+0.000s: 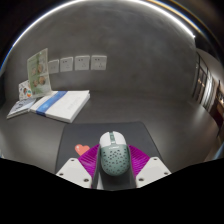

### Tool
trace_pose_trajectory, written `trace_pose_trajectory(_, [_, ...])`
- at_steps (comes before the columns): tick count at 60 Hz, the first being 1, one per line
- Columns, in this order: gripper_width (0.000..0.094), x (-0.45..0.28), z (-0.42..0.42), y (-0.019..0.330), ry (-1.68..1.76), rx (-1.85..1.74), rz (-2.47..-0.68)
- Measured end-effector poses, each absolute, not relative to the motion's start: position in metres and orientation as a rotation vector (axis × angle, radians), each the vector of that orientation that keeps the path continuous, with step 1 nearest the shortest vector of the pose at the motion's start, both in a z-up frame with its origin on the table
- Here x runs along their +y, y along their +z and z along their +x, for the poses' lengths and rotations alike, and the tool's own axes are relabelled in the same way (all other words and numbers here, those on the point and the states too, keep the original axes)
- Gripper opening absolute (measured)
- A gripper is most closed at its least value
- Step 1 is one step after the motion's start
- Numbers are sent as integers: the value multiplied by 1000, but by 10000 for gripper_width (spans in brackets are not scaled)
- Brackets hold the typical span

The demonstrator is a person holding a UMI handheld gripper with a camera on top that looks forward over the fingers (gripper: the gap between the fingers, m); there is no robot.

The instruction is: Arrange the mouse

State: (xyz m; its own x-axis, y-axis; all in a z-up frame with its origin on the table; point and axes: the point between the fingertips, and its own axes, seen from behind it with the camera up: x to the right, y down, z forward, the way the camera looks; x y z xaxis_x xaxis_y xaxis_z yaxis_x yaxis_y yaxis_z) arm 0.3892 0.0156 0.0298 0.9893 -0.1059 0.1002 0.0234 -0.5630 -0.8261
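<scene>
A pale grey-green mouse with a perforated shell and a scroll wheel sits between my gripper's two fingers, over a dark grey mouse mat. The magenta pads press against both of its sides. The fingers are shut on the mouse. I cannot tell whether the mouse rests on the mat or is lifted off it.
A stack of books and papers lies on the table beyond the mat to the left, with an upright printed card behind it. A small pink heart-shaped thing lies on the mat by the left finger. A wall with framed pictures stands far behind.
</scene>
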Motion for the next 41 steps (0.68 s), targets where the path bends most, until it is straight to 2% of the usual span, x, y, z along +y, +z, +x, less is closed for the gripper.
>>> trace_pose_trajectory(9, [444,13,398,-2,-71,23,-2210])
trace_pose_trajectory(13, [505,14,396,-3,-43,9,-2201])
trace_pose_trajectory(15, [601,13,396,-4,-43,-2,-2209])
trace_pose_trajectory(16, [560,13,397,-3,-43,-12,-2210])
trace_pose_trajectory(22, [902,5,403,3,-48,-59,-2219])
trace_pose_trajectory(24, [835,2,401,9,-24,-68,-2199])
trace_pose_trajectory(32, [851,-46,399,37,140,-28,-2160])
trace_pose_trajectory(41, [855,-110,449,34,26,41,-2153])
